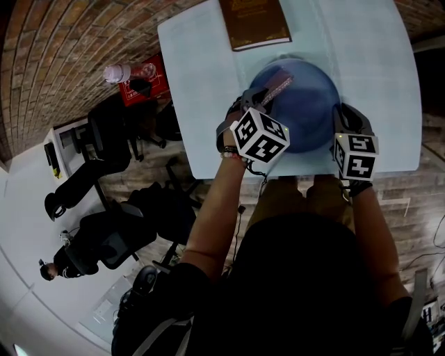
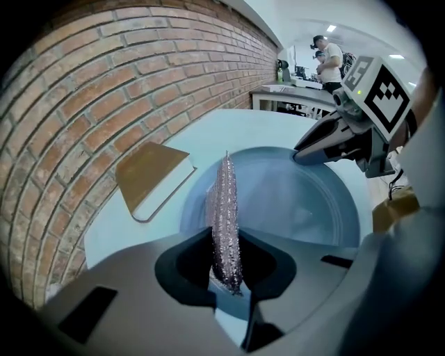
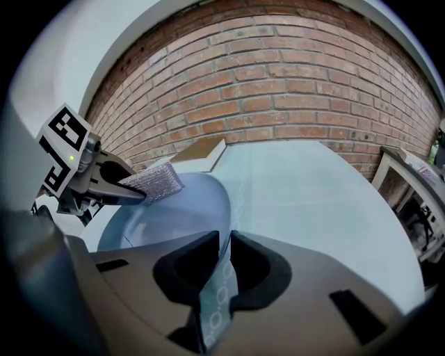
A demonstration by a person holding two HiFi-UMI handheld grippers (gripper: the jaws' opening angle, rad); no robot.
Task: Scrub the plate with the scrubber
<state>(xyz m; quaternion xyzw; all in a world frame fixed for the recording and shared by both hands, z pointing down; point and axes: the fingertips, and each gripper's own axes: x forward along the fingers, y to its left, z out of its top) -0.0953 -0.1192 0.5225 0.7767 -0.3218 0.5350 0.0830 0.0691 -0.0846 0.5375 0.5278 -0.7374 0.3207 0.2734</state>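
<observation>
I count one plate (image 1: 309, 104) on the pale surface (image 1: 201, 104) – a blue one – and I will place everything else from it. There is one scrubber (image 1: 275, 88), a flat silvery pad. My left gripper (image 1: 263, 97) is clamped on its lower end. In the left gripper view the scrubber (image 2: 226, 215) stands on edge between the closed jaws and reaches out over the plate's (image 2: 306, 201) left half. I cannot tell whether its far end touches the plate.

My right gripper (image 1: 344, 115) is at the plate's right edge. Its own view shows the jaws closed on the rim of the plate (image 3: 174, 215), with a strip of the rim running between them. That same view shows the left gripper (image 3: 135, 193) across the plate, holding the scrubber (image 3: 151, 184) out over it.

One brown book (image 1: 254, 21) lies flat on the surface just beyond the plate's far side – near the brick wall (image 3: 278, 83). Off the surface, well to the left of the plate, one clear bottle (image 1: 128, 71) lies on its side.

Two grippers, each with one marker cube.
</observation>
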